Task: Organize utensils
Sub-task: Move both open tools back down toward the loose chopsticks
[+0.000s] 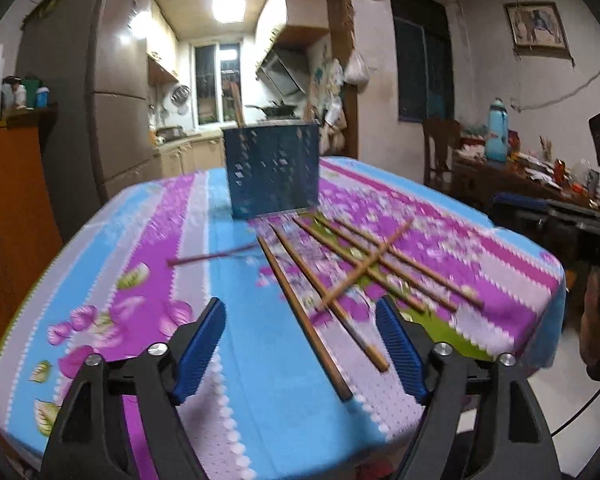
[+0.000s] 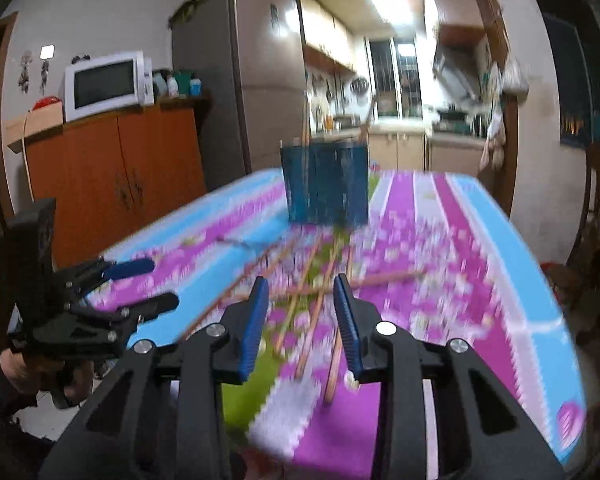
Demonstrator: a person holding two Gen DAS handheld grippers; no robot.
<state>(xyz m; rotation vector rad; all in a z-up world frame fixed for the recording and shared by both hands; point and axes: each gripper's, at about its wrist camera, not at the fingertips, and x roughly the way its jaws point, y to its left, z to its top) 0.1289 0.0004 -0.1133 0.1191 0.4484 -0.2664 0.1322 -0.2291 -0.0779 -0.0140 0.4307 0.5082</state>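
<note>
Barely started: a couple of chopsticks stand in the holder [image 1: 272, 170] ahead; loose chopsticks [image 1: 360, 268] lie on the surface [image 1: 236, 360]. Left tool [image 1: 300, 344] wide open, right tool [image 2: 302, 328] part-open, both empty.

Loose chopsticks [image 1: 342, 276] lie on the floral tablecloth [image 1: 100, 264] before a blue perforated holder [image 1: 272, 170], one crossing the others.
</note>
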